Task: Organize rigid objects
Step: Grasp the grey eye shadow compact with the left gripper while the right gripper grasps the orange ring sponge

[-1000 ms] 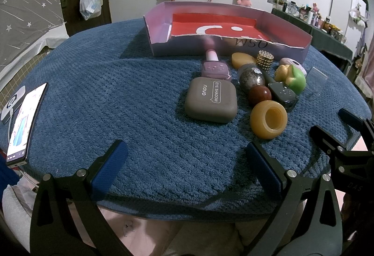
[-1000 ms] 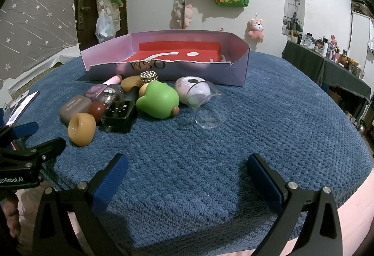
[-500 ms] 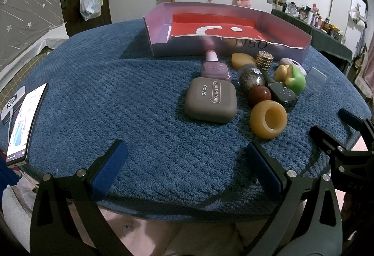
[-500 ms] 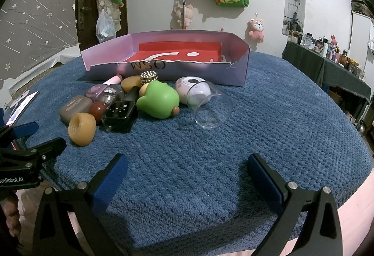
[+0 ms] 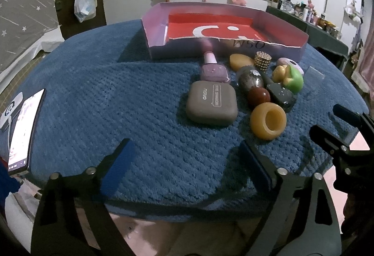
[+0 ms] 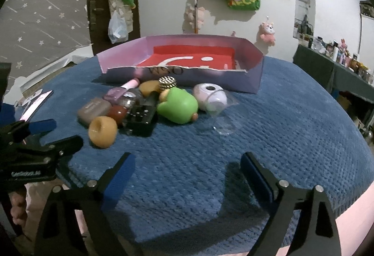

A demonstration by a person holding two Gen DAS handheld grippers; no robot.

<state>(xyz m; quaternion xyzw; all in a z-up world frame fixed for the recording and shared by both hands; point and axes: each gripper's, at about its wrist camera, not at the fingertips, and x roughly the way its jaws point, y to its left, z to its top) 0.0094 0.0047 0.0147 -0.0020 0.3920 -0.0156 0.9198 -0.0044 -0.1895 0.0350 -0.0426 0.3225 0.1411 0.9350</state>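
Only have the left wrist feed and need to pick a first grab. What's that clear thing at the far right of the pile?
Observer: In the right wrist view it is a clear plastic cup lying on its side, mouth toward the camera.
Operator: Touching anything?
Observer: Its base end overlaps the lilac round case; I cannot tell whether they touch. The green toy lies just beside it.
Operator: Right gripper busy?
Observer: No. The right gripper is open and empty, over bare blue cloth in front of the pile.
Operator: Box clear on that side?
Observer: The pink box shows nothing but its red liner; the near wall hides part of the floor.
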